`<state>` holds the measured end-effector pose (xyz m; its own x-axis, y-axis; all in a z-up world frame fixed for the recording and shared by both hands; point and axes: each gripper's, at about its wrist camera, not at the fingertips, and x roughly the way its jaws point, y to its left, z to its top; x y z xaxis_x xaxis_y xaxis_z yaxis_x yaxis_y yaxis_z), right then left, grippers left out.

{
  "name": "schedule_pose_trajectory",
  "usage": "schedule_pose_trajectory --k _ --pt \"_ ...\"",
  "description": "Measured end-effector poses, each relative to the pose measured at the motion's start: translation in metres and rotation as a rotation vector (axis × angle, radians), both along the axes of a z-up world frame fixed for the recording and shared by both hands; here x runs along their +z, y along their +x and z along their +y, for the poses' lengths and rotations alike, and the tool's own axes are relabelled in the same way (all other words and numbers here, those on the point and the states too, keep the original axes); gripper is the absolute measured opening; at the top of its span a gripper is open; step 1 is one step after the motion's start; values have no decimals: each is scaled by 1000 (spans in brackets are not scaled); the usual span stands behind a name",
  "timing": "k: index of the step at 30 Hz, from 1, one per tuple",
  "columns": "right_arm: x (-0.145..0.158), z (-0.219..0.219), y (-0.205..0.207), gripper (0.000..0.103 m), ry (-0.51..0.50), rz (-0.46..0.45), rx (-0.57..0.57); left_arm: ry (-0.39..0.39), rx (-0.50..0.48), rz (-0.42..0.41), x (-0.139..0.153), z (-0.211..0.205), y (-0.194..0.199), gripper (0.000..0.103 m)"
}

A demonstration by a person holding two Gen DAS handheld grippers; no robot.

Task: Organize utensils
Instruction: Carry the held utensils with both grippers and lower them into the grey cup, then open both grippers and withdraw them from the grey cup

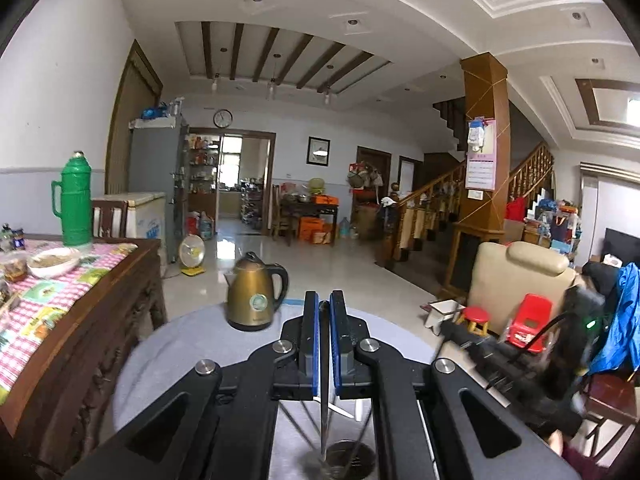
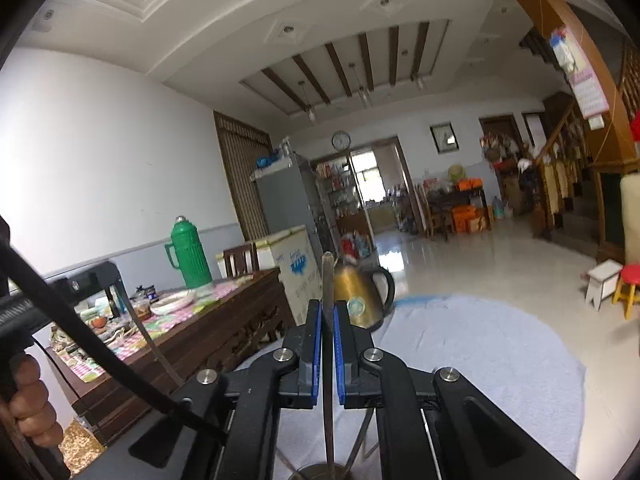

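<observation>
The left gripper (image 1: 324, 307) is closed on a slim metal utensil handle (image 1: 324, 380) that runs down into a round steel holder (image 1: 340, 458) on the grey-clothed table (image 1: 192, 344). The right gripper (image 2: 327, 307) likewise clamps a flat metal utensil handle (image 2: 328, 280), upright, over a steel holder (image 2: 320, 472). A brass-coloured kettle (image 1: 252, 294) stands beyond.

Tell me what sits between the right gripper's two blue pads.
In the right wrist view, a thin metal utensil handle stands upright between the right gripper's blue pads, clamped, its lower end reaching a metal holder below.
</observation>
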<state>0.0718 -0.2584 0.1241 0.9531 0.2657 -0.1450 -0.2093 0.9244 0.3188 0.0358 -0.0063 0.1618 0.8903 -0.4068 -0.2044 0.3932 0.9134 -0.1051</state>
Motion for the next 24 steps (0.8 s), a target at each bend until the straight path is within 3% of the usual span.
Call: schedule_pose_trajectory --k 13,20,21,24 --pt "-45 8 13 6 -21 149 17 -7 -17 202 -67 -26 39 5" --pt "-63 -4 25 10 36 271 42 15 -12 298 -87 -27 50 7" --pt "-64 -6 25 18 43 280 43 9 -13 304 -87 -25 49 16" --pt "-63 -15 23 44 78 279 33 -1 4 281 -80 -20 42 58"
